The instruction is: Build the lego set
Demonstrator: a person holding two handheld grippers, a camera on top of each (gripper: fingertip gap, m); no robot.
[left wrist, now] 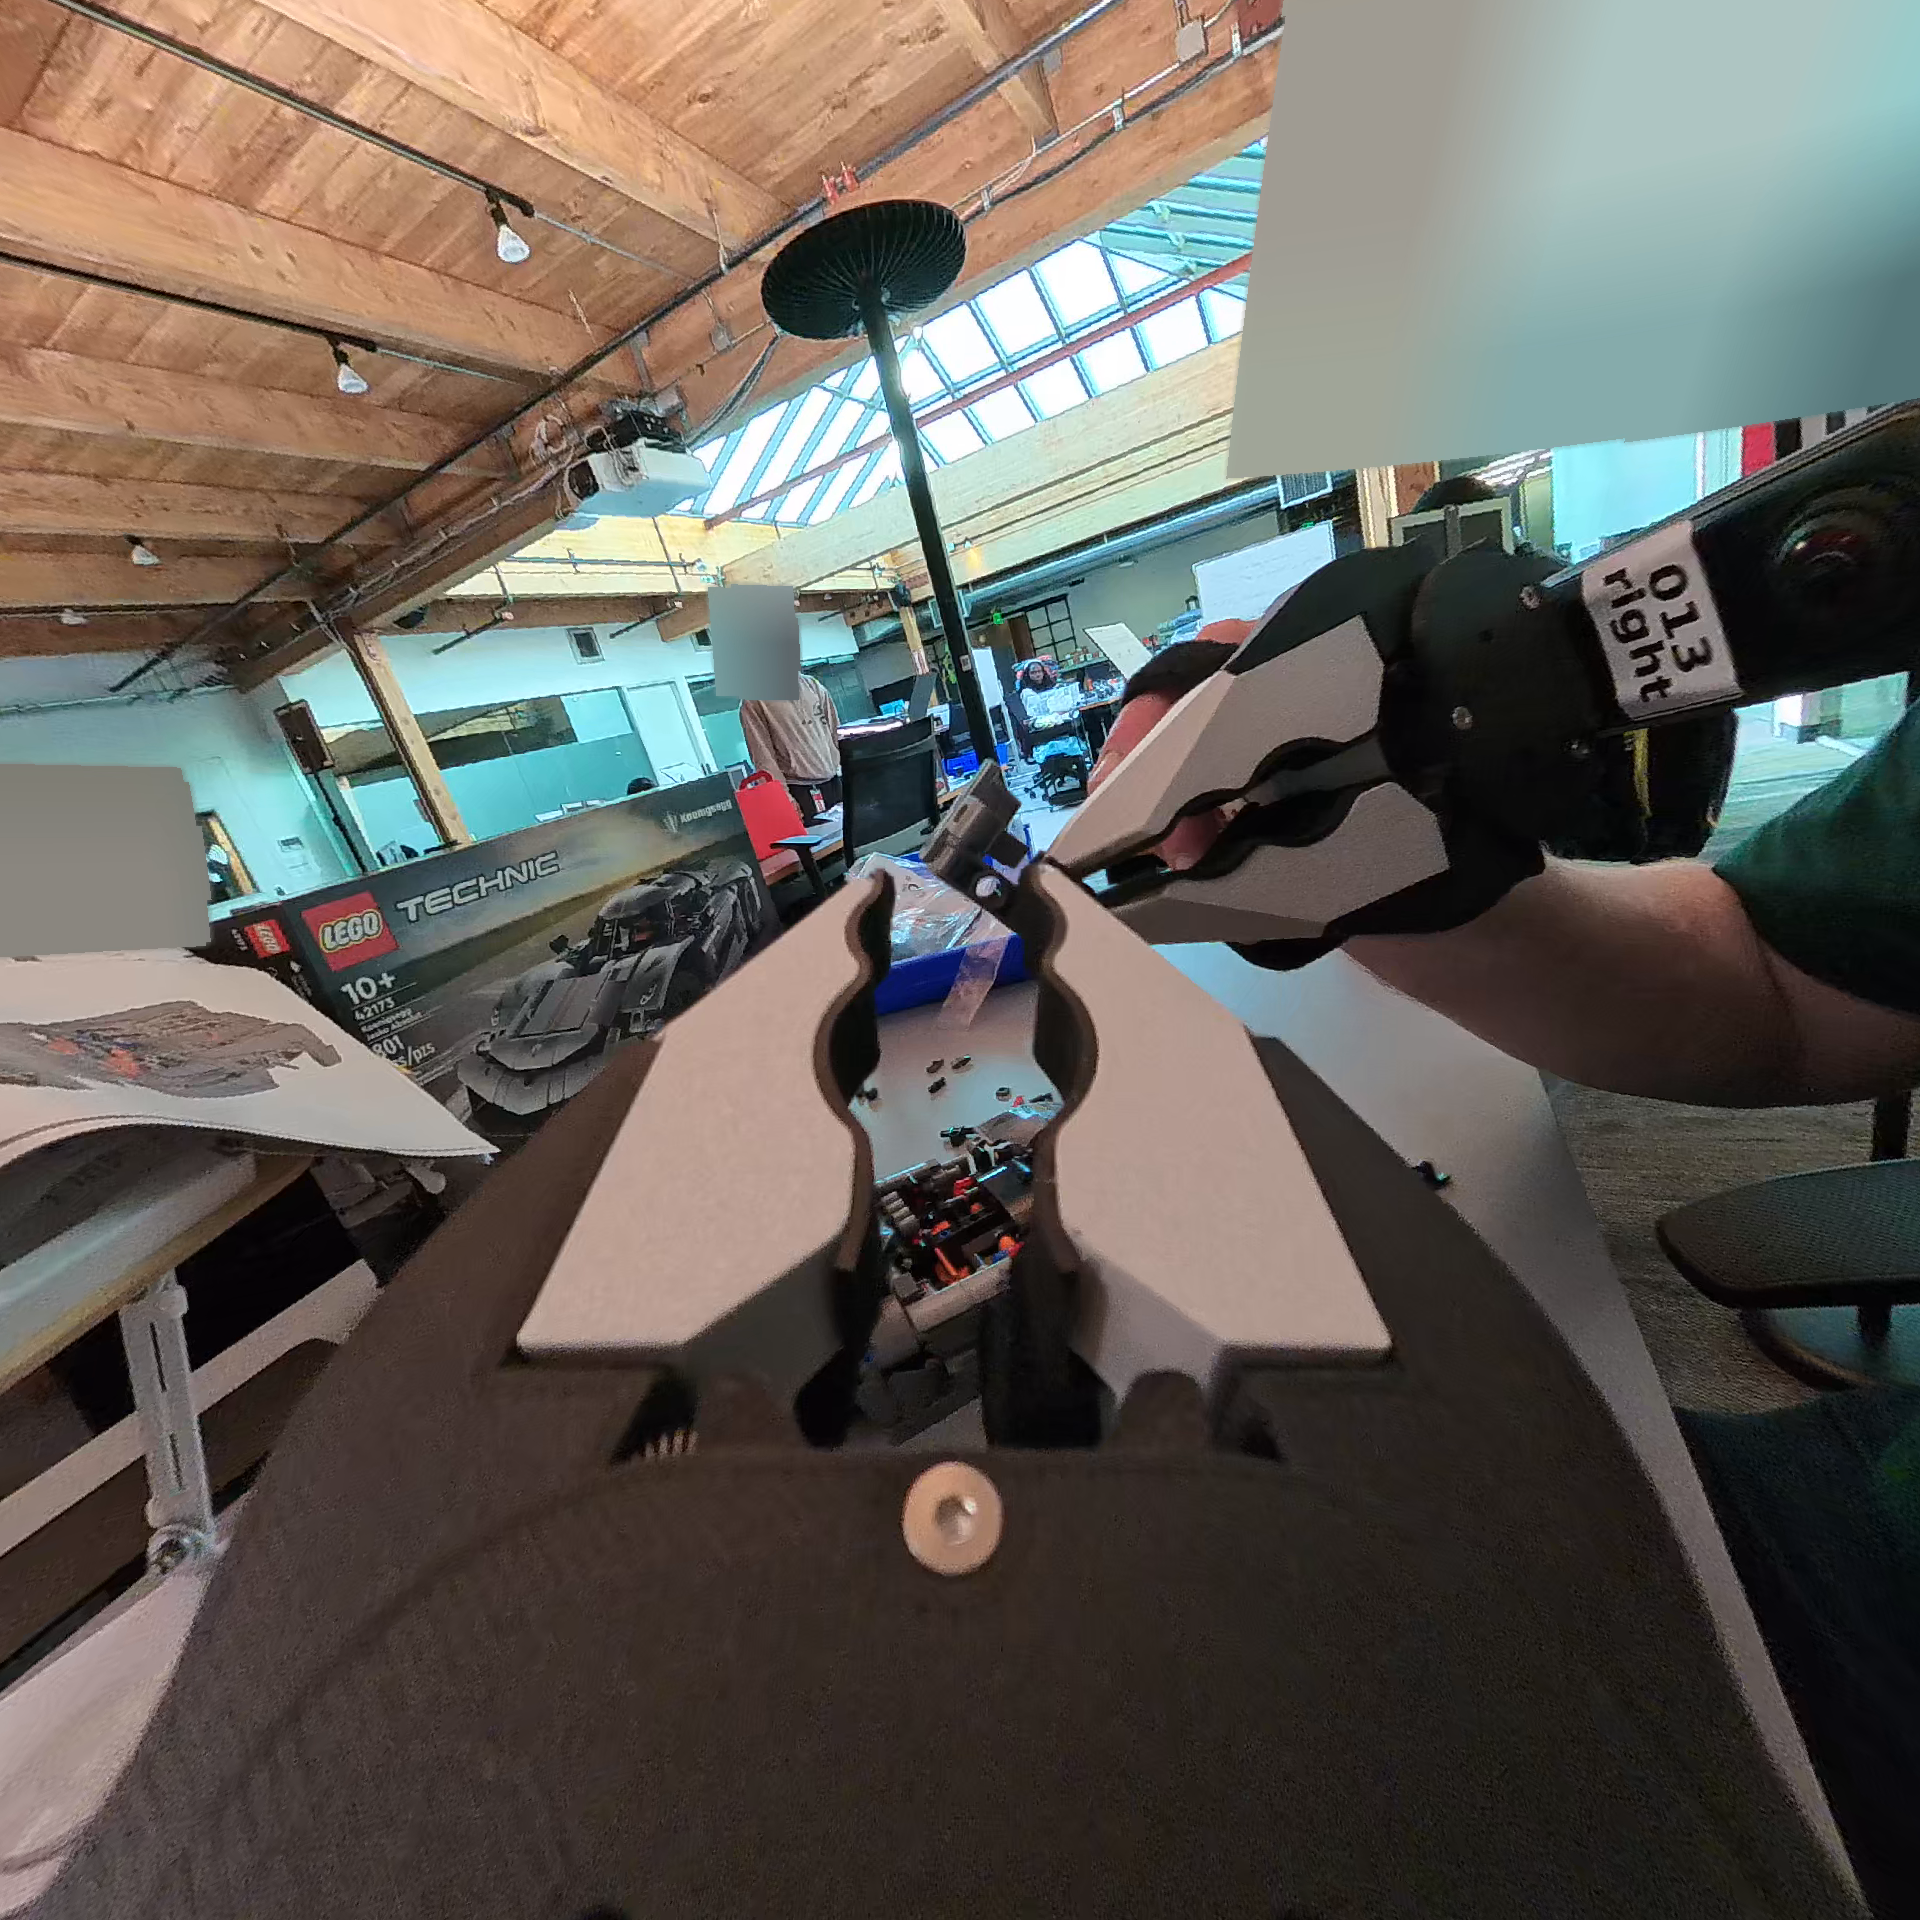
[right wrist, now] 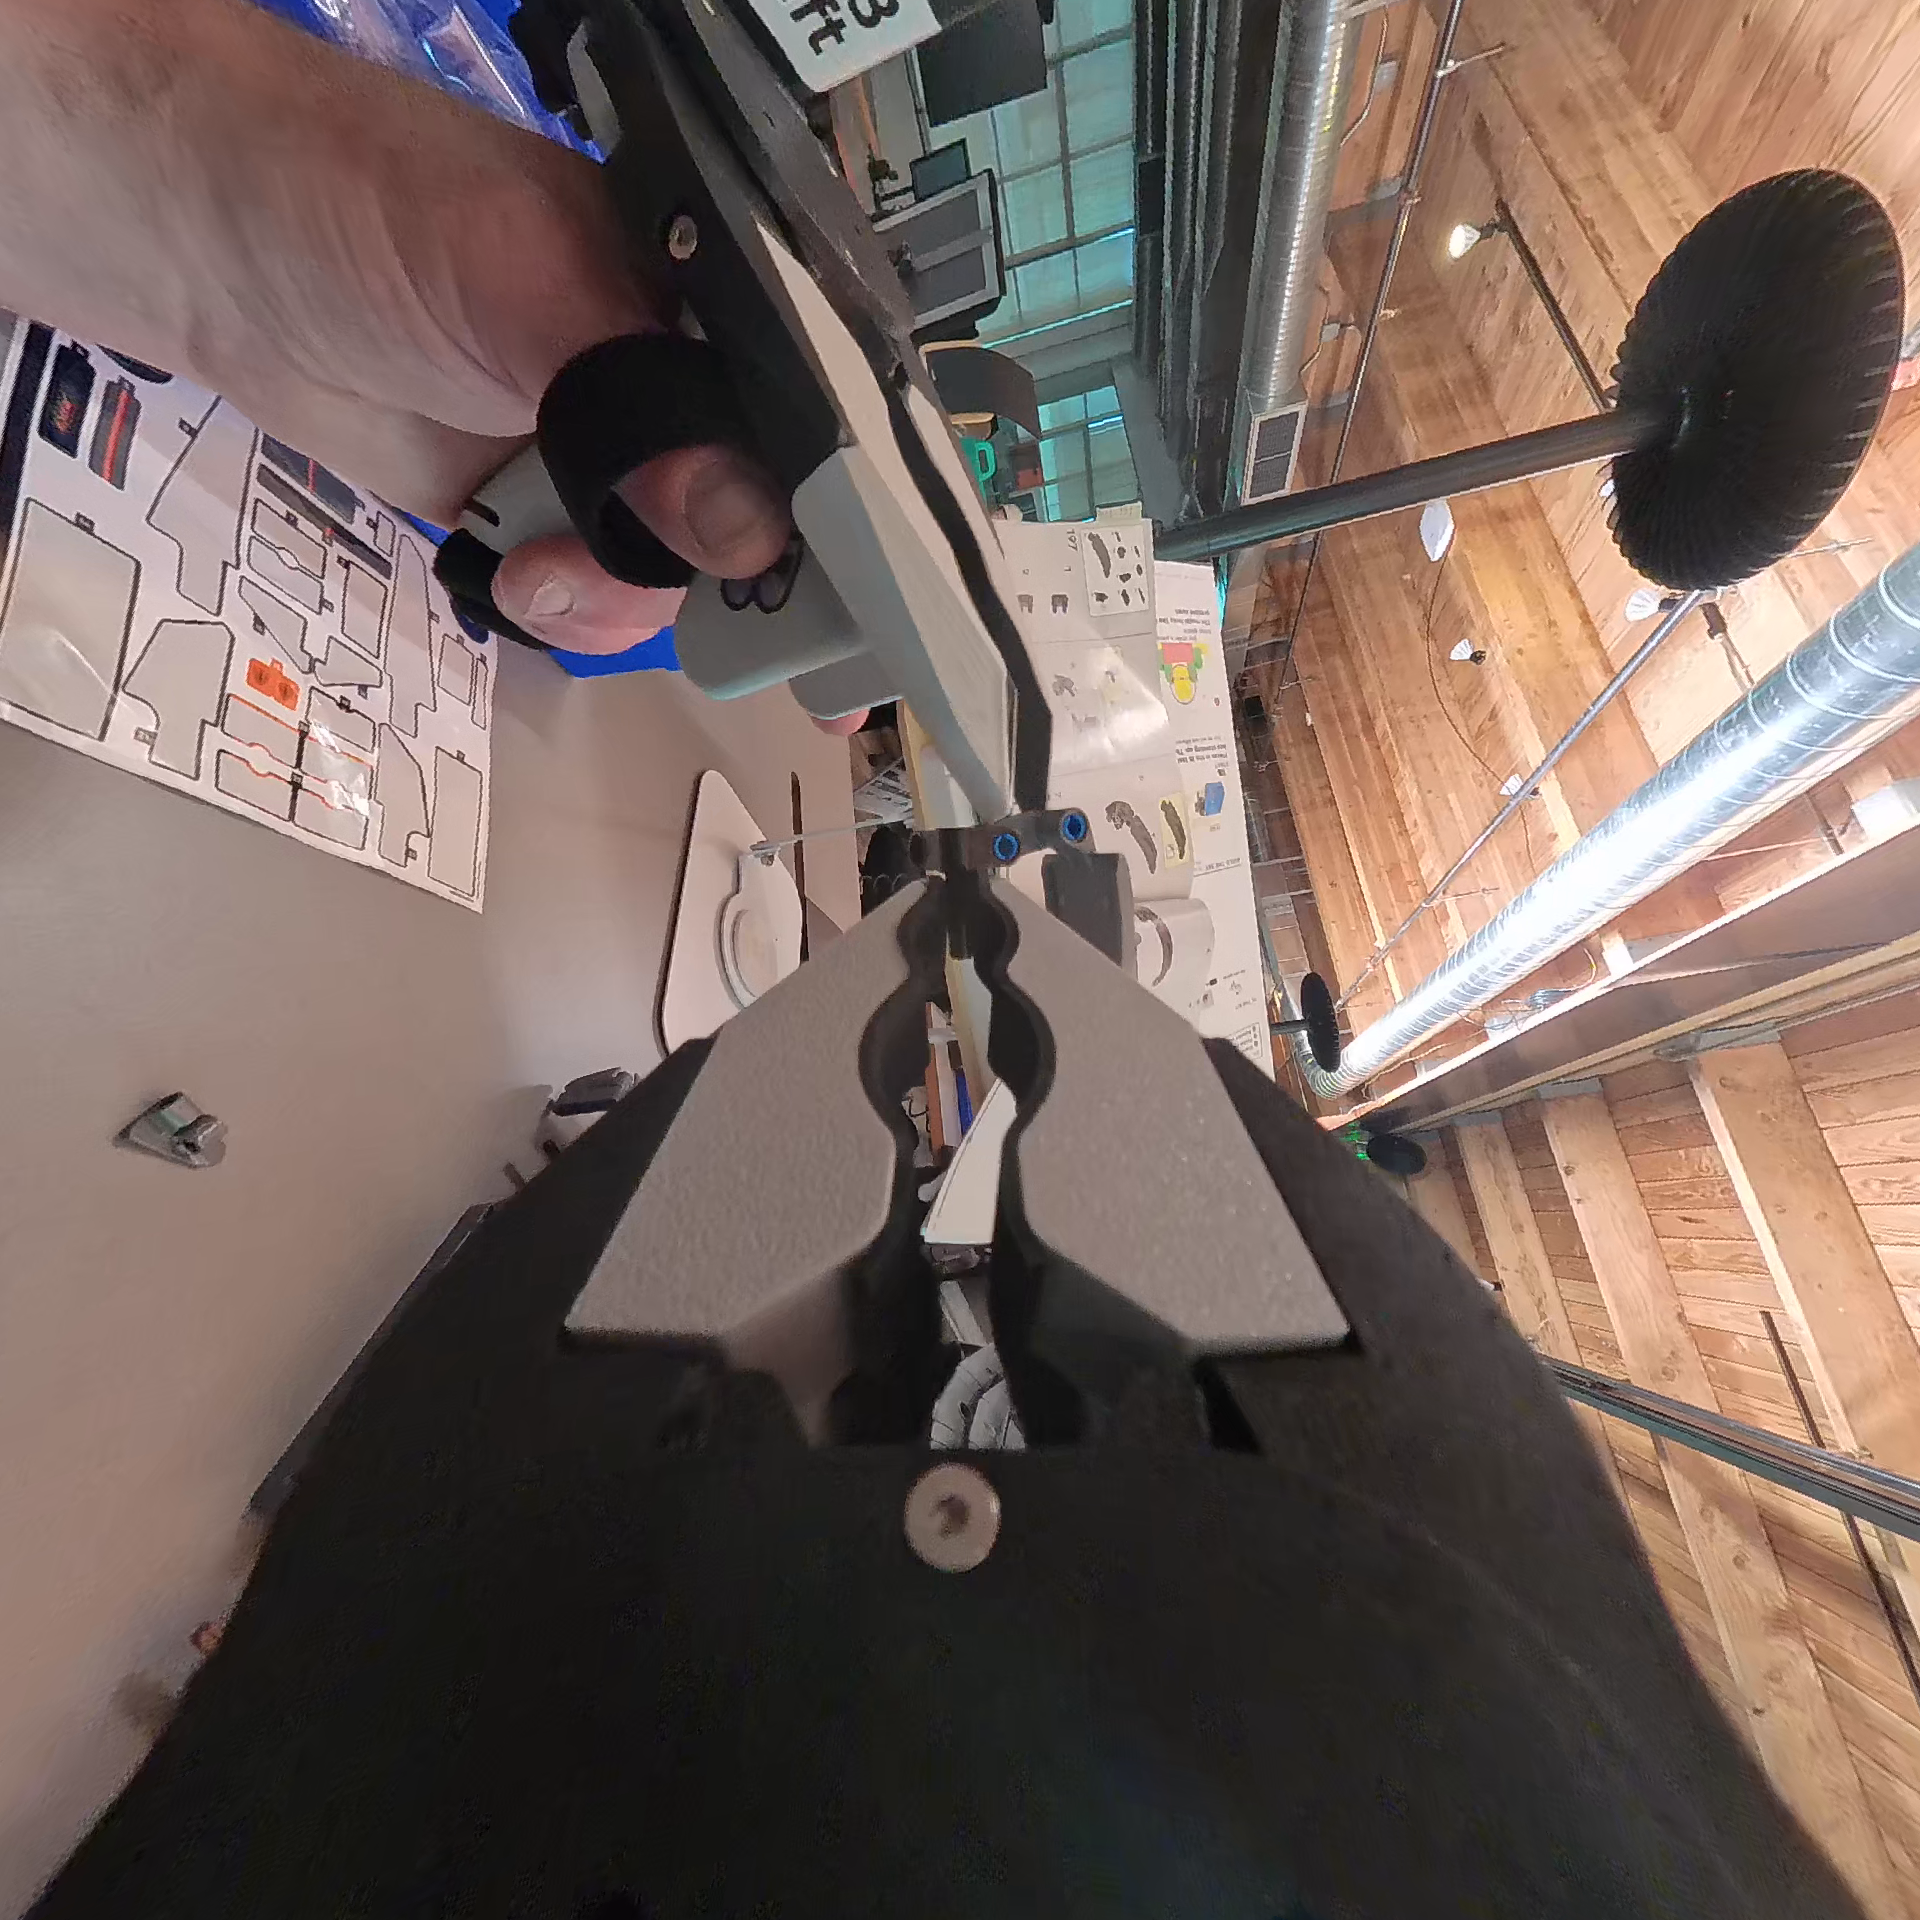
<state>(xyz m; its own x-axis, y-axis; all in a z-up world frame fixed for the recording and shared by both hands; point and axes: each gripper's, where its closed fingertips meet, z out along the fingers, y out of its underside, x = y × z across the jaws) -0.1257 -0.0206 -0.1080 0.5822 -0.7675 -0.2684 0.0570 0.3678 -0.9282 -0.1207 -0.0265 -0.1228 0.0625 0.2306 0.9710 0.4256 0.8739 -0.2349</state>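
Left wrist view, read from its left edge: an open manual (left wrist: 177, 1049) rests on a raised stand, then the set's box (left wrist: 499, 966) stands on the tabletop (left wrist: 1382, 1049), and behind the fingers sits a blue bin (left wrist: 935, 977) with clear bags. Low between the fingers lies the part-built chassis (left wrist: 951, 1226), dense with black, red and orange pieces, with a few loose pins (left wrist: 951, 1065) scattered beyond it. In the middle, the left gripper (left wrist: 961, 894) has its jaws at a narrow gap, and only the right-hand fingertip seems to touch the small dark sub-assembly (left wrist: 977, 821) held up above the tabletop; whether the left jaws truly clamp it I cannot tell. From the right comes the right gripper (left wrist: 1070, 868), its jaws drawn nearly together on a thin dark piece that meets the sub-assembly. In the right wrist view, a sticker sheet (right wrist: 260, 644) lies at the left on the tabletop with one loose grey piece (right wrist: 177, 1132) nearer, and the right jaws pinch a slim black part (right wrist: 956, 914) under a beam with blue pins (right wrist: 1003, 844). The sub-assembly is likely light and rigid but slick plastic, prone to twisting or popping apart under side load. Holding it across flat beam faces near the joint, not by the pins, seems safest.
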